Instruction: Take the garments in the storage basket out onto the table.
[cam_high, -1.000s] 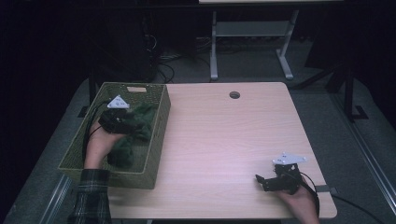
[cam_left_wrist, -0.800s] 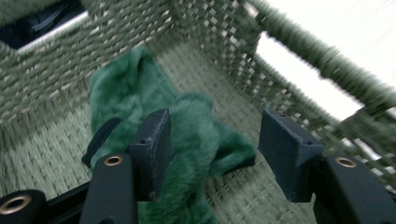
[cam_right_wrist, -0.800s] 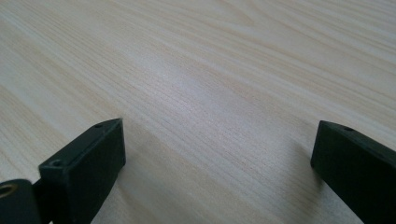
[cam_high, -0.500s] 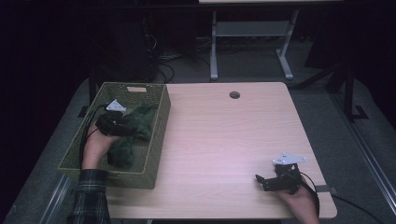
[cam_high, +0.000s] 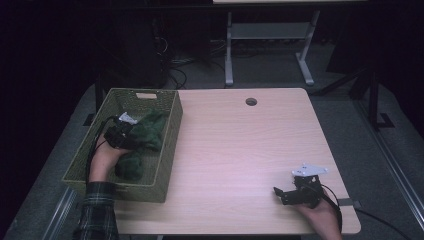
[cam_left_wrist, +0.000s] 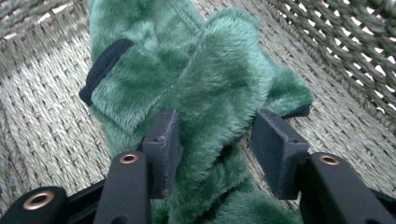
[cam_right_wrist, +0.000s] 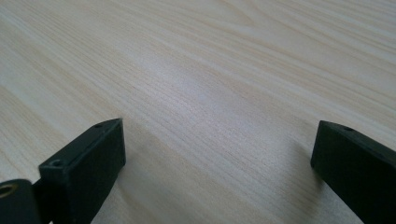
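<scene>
text: none legible | labels: none | signs: none

plaid green sleeve (cam_high: 97, 210) on left arm, black left gripper (cam_left_wrist: 212, 140) with brass rivets, black right gripper (cam_high: 285, 192) with grey three-cornered plate, trailing black cable (cam_high: 372, 216)

A: High view sits above the near edge, looking forward and down across the whole tabletop (cam_high: 240, 145) and the wicker basket (cam_high: 170, 150) at its left.

B: Left gripper view is down inside that same basket (cam_left_wrist: 42, 116), very close on green plush cloth (cam_left_wrist: 210, 84).

A: Right gripper view skims the same tabletop (cam_right_wrist: 210, 70), close and low.
</scene>
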